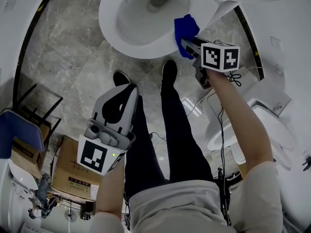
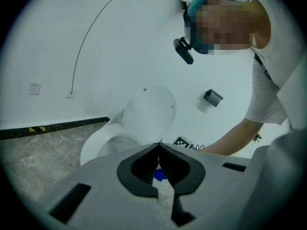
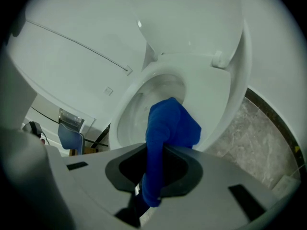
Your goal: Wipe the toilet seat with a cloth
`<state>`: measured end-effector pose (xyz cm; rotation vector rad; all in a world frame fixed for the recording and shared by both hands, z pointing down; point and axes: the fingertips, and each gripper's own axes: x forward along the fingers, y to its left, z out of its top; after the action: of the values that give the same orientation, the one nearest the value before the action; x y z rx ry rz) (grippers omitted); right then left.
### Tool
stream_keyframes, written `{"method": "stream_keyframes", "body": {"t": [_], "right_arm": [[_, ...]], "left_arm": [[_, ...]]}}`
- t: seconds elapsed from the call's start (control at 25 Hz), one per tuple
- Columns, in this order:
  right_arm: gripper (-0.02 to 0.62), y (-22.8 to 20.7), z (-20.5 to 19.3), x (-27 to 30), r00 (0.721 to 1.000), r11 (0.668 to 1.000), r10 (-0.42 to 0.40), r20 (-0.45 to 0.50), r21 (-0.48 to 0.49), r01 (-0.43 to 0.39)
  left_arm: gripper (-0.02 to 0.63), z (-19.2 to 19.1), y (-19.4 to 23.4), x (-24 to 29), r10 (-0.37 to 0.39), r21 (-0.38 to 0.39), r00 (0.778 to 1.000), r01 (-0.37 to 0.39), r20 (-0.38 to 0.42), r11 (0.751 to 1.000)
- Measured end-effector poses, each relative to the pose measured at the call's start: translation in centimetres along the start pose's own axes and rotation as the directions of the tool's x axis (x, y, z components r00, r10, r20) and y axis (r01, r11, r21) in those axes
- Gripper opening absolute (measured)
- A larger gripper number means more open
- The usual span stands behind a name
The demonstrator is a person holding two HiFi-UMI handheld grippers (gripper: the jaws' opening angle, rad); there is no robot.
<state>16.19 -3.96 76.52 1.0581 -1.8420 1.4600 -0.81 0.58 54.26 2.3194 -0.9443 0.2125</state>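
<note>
The white toilet seat (image 1: 112, 30) rings the bowl at the top of the head view, with its lid (image 3: 192, 18) raised. A blue cloth (image 1: 185, 29) lies against the seat's right rim, and my right gripper (image 1: 186, 43) is shut on it. In the right gripper view the blue cloth (image 3: 168, 128) rises from between the jaws onto the seat (image 3: 218, 99). My left gripper (image 1: 127, 90) hangs lower left above the floor, away from the toilet, jaws shut with nothing in them. In the left gripper view the toilet (image 2: 139, 123) stands ahead beyond the left gripper (image 2: 158, 150).
Grey marble floor (image 1: 73, 57) surrounds the toilet. My two shoes (image 1: 169, 71) stand just before the bowl. Cardboard boxes (image 1: 73, 171) and a blue chair (image 1: 19, 130) sit at the left. Another white toilet (image 1: 262, 125) and cables lie at the right.
</note>
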Motion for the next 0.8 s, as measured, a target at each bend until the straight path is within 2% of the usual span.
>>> {"method": "stream_keyframes", "body": {"t": [0.8], "right_arm": [[0.052, -4.4, 5.6, -1.0, 0.995, 0.998, -0.039, 0.090, 0.060, 0.034]], "left_arm": [[0.008, 0.1, 0.6, 2.9, -0.006, -0.008, 1.000, 0.005, -0.028, 1.000]]}}
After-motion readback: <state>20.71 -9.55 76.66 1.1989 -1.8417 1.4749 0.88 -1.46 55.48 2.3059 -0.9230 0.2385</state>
